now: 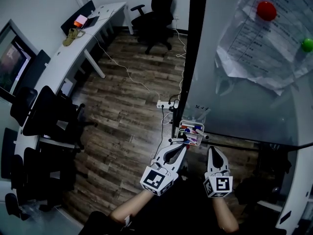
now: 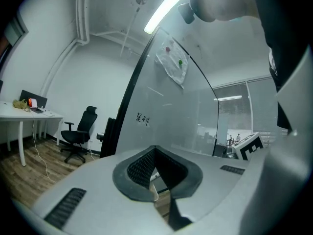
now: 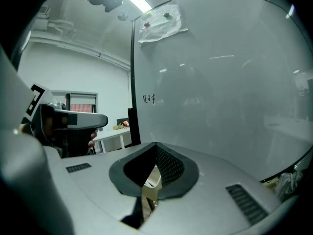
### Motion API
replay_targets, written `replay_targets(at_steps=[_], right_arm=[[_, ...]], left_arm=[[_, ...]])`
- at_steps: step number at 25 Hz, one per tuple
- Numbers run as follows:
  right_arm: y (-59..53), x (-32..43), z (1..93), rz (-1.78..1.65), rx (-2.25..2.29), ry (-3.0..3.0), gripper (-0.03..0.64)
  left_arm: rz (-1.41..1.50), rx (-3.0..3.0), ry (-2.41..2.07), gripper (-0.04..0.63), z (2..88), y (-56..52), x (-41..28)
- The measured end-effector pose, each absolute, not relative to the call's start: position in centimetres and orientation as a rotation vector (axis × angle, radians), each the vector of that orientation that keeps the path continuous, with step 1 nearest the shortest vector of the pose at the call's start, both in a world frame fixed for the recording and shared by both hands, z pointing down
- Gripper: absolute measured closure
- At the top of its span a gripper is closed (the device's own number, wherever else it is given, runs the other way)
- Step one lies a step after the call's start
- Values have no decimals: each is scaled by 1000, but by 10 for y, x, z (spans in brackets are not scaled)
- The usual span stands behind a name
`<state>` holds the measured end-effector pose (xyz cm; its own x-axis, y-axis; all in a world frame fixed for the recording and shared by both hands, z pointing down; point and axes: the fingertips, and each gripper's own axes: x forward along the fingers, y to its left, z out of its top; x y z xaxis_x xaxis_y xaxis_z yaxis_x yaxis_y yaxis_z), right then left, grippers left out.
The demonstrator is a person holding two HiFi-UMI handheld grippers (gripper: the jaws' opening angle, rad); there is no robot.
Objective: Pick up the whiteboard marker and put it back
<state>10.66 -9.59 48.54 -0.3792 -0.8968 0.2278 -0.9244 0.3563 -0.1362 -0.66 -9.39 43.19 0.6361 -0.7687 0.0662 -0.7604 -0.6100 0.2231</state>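
A small clear tray (image 1: pixel 191 132) hangs at the bottom edge of the whiteboard (image 1: pixel 244 102) and holds several markers with red, blue and black parts. My left gripper (image 1: pixel 184 144) points at the tray's near side, its tips just short of the rim. In the left gripper view its jaws (image 2: pixel 155 149) meet at the tips, with nothing seen between them. My right gripper (image 1: pixel 212 150) sits to the right of the tray, below the board's edge. Its jaws (image 3: pixel 156 145) also meet at the tips and hold nothing that I can see. Both point about level at the board.
Papers hang on the board under a red magnet (image 1: pixel 266 10) and a green magnet (image 1: pixel 307 44). A black post (image 1: pixel 196 58) edges the board. A power strip (image 1: pixel 165 104) with cables lies on the wood floor. Office chairs (image 1: pixel 157 13) and a long white desk (image 1: pixel 73 48) stand to the left.
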Motion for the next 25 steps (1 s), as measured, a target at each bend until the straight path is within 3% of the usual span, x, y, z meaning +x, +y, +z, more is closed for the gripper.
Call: replay_targets(at_steps=[25], right_arm=[[-25,73,422,256,1753,-2571,604]], left_arm=[[-114,2657,-1225,588,412,-46,-38]])
